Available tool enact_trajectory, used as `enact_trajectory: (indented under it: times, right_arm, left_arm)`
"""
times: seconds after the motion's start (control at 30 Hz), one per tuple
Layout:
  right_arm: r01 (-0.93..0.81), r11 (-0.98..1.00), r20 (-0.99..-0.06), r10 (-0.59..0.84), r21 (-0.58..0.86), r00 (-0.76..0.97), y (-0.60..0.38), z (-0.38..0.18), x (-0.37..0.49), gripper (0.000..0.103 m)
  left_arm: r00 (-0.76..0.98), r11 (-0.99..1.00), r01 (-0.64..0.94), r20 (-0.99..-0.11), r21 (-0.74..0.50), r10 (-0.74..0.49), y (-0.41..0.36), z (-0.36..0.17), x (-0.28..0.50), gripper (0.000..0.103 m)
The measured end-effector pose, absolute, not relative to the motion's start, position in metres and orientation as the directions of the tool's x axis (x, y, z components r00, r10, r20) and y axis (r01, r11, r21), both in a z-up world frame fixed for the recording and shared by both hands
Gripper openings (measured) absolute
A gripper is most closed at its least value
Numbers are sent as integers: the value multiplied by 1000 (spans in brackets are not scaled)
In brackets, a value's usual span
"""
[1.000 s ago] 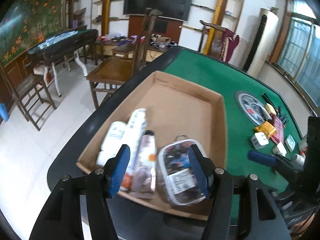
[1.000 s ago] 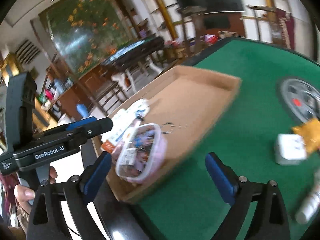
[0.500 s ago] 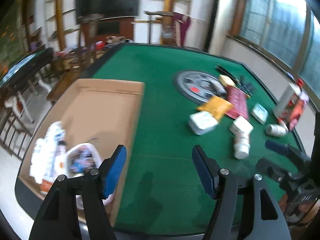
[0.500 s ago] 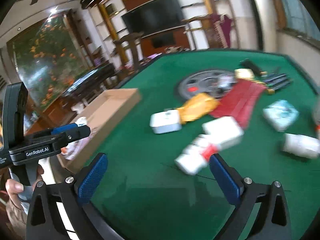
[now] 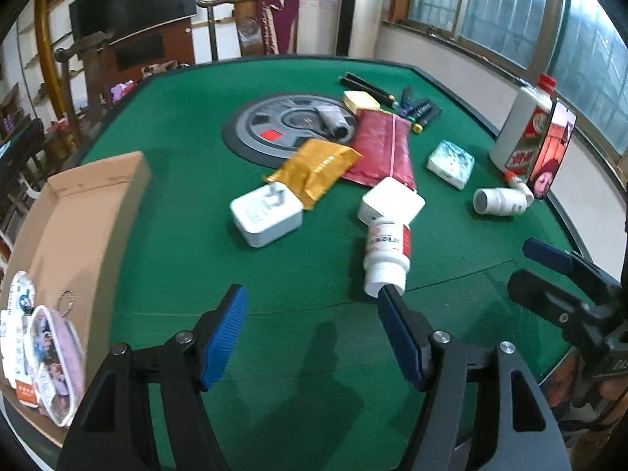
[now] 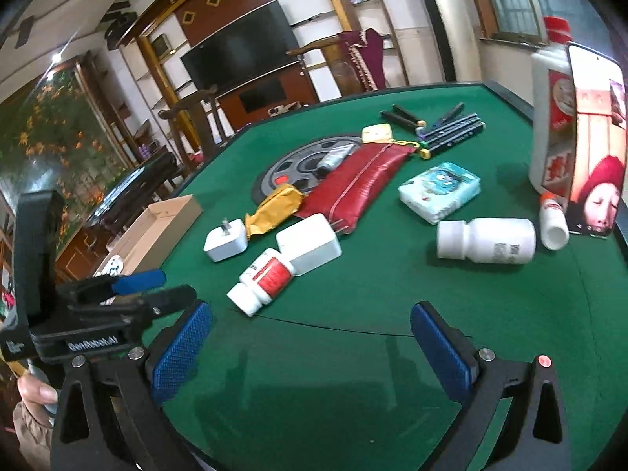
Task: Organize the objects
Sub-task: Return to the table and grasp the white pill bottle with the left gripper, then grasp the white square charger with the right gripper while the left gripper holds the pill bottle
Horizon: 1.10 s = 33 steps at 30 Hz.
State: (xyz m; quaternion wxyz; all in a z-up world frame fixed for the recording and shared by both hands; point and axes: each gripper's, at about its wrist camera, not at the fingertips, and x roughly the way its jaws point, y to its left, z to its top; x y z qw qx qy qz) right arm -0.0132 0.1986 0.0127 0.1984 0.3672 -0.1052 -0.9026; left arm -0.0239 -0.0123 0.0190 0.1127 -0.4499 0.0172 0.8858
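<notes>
The nearest loose item is the red-labelled pill bottle (image 5: 386, 253), lying on its side on the green felt surface (image 5: 188, 125), just ahead of the left gripper (image 5: 312, 331). Its white cap end points toward that gripper and its base leans against a white charger block (image 5: 392, 200), so the long axis runs roughly away from the camera, tilted a little to the left at the far end. From the right wrist view the same bottle (image 6: 262, 280) lies diagonally, cap toward the near left.

It looks like a small rigid plastic bottle: probably light, stiff and smooth, and likely to roll across the felt if nudged sideways (being round). The sensible hold is across the labelled body, fingers either side of the barrel, not on the cap.

The left gripper's blue fingers (image 5: 223, 337) stand well apart with nothing between them; the right finger's tip sits just beside the cap but does not press it. The right gripper (image 6: 310, 351) is likewise spread wide and empty over bare felt.

The cardboard box (image 5: 78, 212) sits at the left edge of the surface, already holding a few packets, well apart from the bottle. A second, plain white bottle (image 6: 486, 241) lies on its side nearer the right gripper, its axis running left to right.
</notes>
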Motion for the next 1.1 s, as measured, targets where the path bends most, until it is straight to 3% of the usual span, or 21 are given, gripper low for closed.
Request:
enact_trajectory:
  times: [0.37,0.53,0.63,0.8,1.1]
  right_arm:
    - [197,-909,-630,-399,367,-666,224,7,-21,103]
    - [180,-906,-629,-398,382,-668,233,4,-22,103]
    - [183,-902,-629,-408,391,-662,236,2,-24,103]
    - [182,-901,-638,-411,395,-651,237,-2,-31,103]
    - [224,-924,-699,-381,310,-605,212,1,-51,103]
  left_arm:
    - [-515,-940,-324,-813,-109,272,33,8,-48,68]
    - [-488,-939,-333,-837,-85,249,49,-9,-63,67]
    - [-475,-937,-342,-846,-78,244,55,-16,-66,59]
    - [-483,-938,-340,-844,-63,231,58,-17,-70,34]
    - [-496,-945,-317,-837,-75,233,35,-17,-59,33]
